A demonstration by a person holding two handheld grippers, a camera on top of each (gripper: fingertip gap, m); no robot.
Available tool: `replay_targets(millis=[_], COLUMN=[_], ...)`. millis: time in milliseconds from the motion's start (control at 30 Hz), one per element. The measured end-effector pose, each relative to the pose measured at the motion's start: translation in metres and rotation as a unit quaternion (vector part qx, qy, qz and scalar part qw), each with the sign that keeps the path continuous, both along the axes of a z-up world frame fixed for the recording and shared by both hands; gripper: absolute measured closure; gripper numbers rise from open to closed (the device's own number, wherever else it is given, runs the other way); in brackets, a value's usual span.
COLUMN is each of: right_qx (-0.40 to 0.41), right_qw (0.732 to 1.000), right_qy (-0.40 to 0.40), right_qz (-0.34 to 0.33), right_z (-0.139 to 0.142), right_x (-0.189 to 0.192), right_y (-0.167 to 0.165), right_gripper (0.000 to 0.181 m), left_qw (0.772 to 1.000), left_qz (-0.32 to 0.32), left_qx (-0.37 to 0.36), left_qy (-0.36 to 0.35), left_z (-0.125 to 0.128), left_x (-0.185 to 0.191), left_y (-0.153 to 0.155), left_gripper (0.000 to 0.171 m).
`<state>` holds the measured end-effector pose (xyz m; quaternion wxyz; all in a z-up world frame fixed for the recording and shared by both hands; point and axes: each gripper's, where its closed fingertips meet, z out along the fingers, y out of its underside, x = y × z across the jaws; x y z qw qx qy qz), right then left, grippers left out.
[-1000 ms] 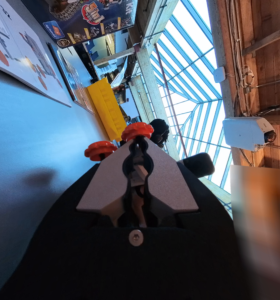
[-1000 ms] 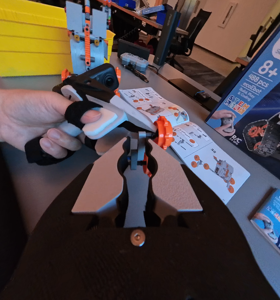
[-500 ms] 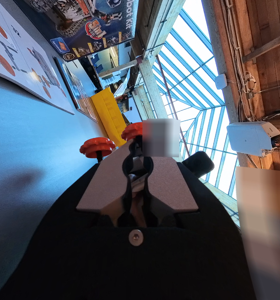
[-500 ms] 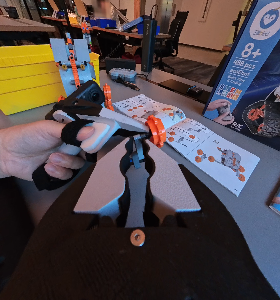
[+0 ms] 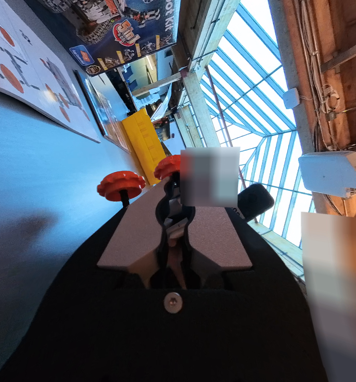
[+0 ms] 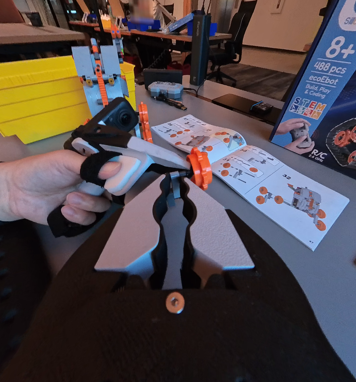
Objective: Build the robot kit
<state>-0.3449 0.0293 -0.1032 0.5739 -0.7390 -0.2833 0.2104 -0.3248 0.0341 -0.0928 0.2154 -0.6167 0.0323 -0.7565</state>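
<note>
Right wrist view: the right gripper [image 6: 174, 179] has its jaws drawn narrow and pinches a small grey connector [image 6: 173, 191] at the very tips. A short black axle runs from the connector to an orange toothed wheel [image 6: 199, 168]. The whole piece is held up in the air above the grey table [image 6: 296, 289].

- The left gripper [image 6: 183, 166], gripped by a hand [image 6: 38, 186], comes in from the left. Its tip meets the axle just beside the wheel.
- Left wrist view: the jaws are narrow, with a pale grey bit [image 5: 176, 227] seated in the gap. It looks pinched. I cannot tell whether it is the same connector.
- Two orange wheels sit by the tips in this view. One [image 5: 121, 185] is on a black axle beside the finger; the other [image 5: 166, 167] is partly hidden.
- On the table is an open instruction booklet [image 6: 255, 175]. Behind it are a yellow bin [image 6: 28, 99], a part-built grey and orange model [image 6: 102, 82] and a grey controller [image 6: 165, 88]. A blue kit box [image 6: 327, 82] stands to the right.

Judgement: both holds are tip pinches on small, slick plastic, so the margin is thin. An even squeeze is called for, with the two tools kept in line with the axle, since a twist would lever the connector out.
</note>
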Motion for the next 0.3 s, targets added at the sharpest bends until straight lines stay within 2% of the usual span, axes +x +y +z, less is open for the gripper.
replay_targets(millis=[133,300], right_qx=[0.021,0.027], right_qw=[0.999,0.997], right_qy=[-0.049,-0.072], right_qz=[-0.001,0.000], right_z=[-0.0042,-0.0074], right_x=[0.0000,0.0011], right_y=[0.0004,0.0008], right_gripper=[0.174,0.174], left_qw=[1.000,1.000], left_qz=[-0.005,-0.003], left_qx=[-0.013,-0.013], left_qy=[0.005,0.019], left_z=[-0.0043,-0.0074], left_x=[0.0000,0.0009], left_y=[-0.0003,-0.0003], left_gripper=[0.169,0.169])
